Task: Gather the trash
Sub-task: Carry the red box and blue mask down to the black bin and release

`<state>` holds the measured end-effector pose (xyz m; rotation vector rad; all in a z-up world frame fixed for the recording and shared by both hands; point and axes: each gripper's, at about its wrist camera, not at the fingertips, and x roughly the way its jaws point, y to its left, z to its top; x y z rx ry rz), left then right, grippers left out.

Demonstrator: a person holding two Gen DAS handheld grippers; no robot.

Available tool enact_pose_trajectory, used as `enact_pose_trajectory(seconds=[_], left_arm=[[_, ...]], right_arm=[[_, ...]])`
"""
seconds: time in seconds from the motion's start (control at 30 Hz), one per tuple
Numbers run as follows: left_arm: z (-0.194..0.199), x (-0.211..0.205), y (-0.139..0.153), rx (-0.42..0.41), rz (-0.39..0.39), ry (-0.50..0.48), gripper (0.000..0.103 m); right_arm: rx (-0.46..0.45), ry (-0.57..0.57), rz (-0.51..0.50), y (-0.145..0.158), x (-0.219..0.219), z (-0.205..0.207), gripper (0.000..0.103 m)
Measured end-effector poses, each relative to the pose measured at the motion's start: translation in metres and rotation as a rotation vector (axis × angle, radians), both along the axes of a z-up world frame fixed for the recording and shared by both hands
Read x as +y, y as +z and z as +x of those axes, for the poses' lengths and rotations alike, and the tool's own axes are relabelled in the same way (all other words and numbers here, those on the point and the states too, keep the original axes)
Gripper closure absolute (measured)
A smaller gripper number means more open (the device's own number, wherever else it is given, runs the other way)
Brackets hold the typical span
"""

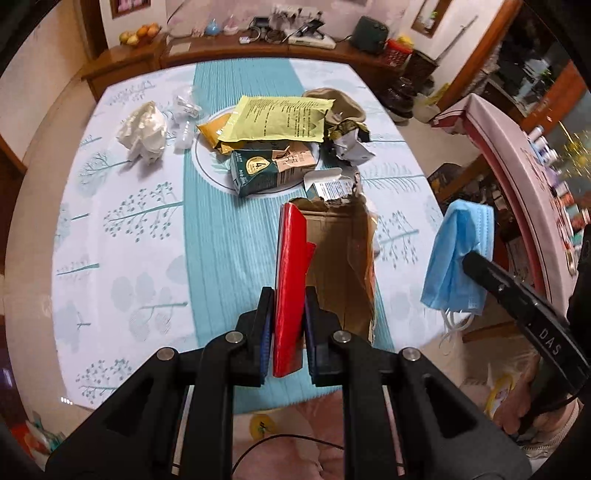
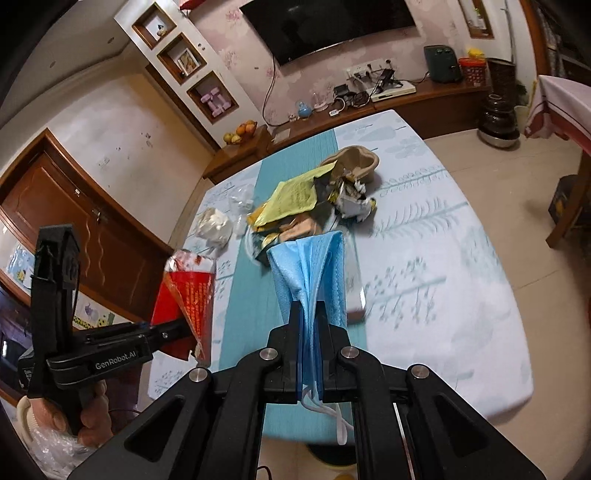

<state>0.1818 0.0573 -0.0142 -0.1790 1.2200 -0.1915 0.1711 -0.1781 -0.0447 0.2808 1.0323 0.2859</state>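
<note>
Trash pile sits mid-table on a round plate (image 1: 207, 173): yellow packet (image 1: 280, 118), green carton (image 1: 258, 173), crumpled foil wrapper (image 1: 347, 142), with a wad of white tissue (image 1: 144, 129) to the far left on the tree-print tablecloth (image 1: 122, 221). Left gripper (image 1: 288, 317) is clamped on a red torn cardboard box (image 1: 291, 273); left wrist view shows its brown inside and ragged far edge, open side facing right. Right wrist view shows the same box from outside, red with a clear crinkled top, held off the near-left table edge. Right gripper (image 2: 308, 325) pinches a blue face mask (image 2: 314, 273), pleats bunched between the fingers, white ear loops dangling below. In the left view the mask (image 1: 461, 258) hangs off the right table edge. Only the right view shows the wall TV (image 2: 328, 26) and the hand (image 2: 92, 421) on the left gripper's handle.
</note>
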Motion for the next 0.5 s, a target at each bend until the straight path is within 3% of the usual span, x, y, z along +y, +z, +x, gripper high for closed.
enact_pose_trajectory(seconds=[0.23,0.5], left_arm=[[-0.084,0.027,0.015,-0.089,-0.012,-0.024,0.091],[-0.157,0.067,0.004,-0.070,-0.046,-0.001,0.091]], right_arm=[[-0.011,-0.013,-0.020,0.005,0.034,-0.096,0.099],[0.033,0.039,-0.064,-0.006,0.074,-0.167,0.099]])
